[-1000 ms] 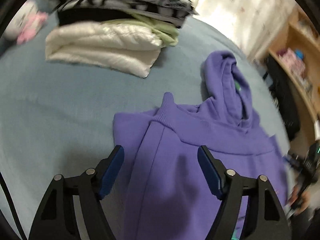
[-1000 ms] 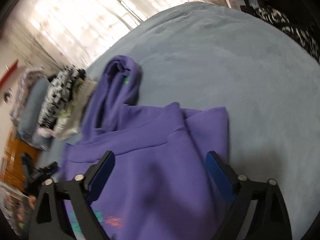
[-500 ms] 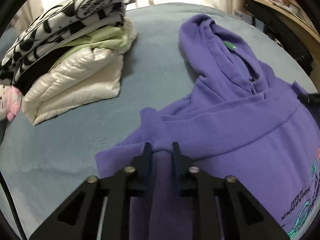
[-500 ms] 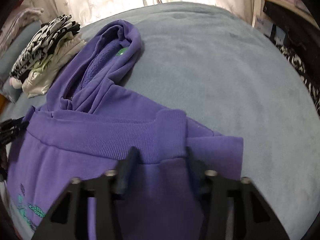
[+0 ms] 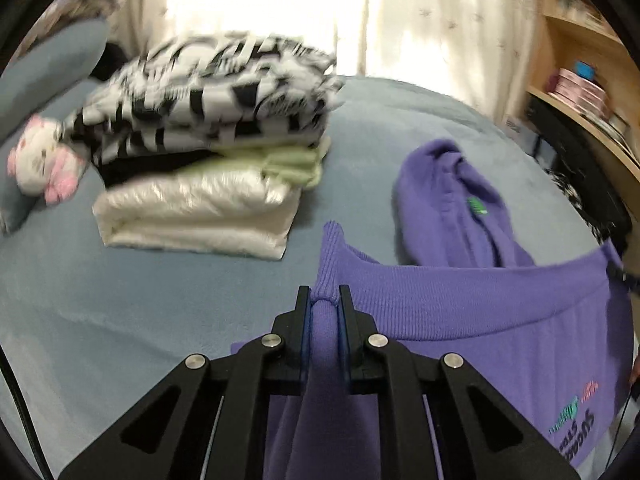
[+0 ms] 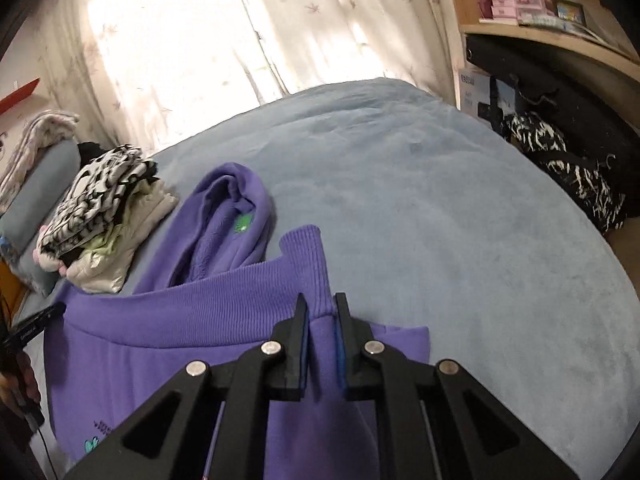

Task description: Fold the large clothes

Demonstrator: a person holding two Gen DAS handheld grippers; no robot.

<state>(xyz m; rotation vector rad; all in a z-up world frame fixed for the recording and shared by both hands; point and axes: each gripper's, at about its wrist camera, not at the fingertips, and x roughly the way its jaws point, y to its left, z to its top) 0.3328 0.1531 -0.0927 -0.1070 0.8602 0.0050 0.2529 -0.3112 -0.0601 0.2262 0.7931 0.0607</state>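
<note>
So the purple hoodie (image 6: 168, 360) is spread on the blue bed (image 6: 460, 220), hood (image 6: 228, 216) lying out toward 11 o'clock in the right wrist view, and its ribbed hem band is lifted off the bedding at both ends; the left gripper (image 5: 324, 300) is pinched tight on one corner of that band, a fold of ribbed knit sticking up between the fingers (image 5: 301, 320); the right gripper (image 6: 320, 308) is clamped the same way on the other corner, band bunched between its fingers (image 6: 298, 324); a taut purple line is stretched between the two. Looks like the bottom-up fold is in hand, hem grabbed and raised but not yet laid over. For the next move, both corners would probably need to be carried together toward 12 o'clock, kept level and taut so the body doubles over neatly, then set down near the hood. A stack of folded clothes (image 5: 208, 152) is parked at 10 o'clock in the left view, well apart from the hoodie, with a plush toy (image 5: 44, 164) just beside it; worth steering clear of.
</note>
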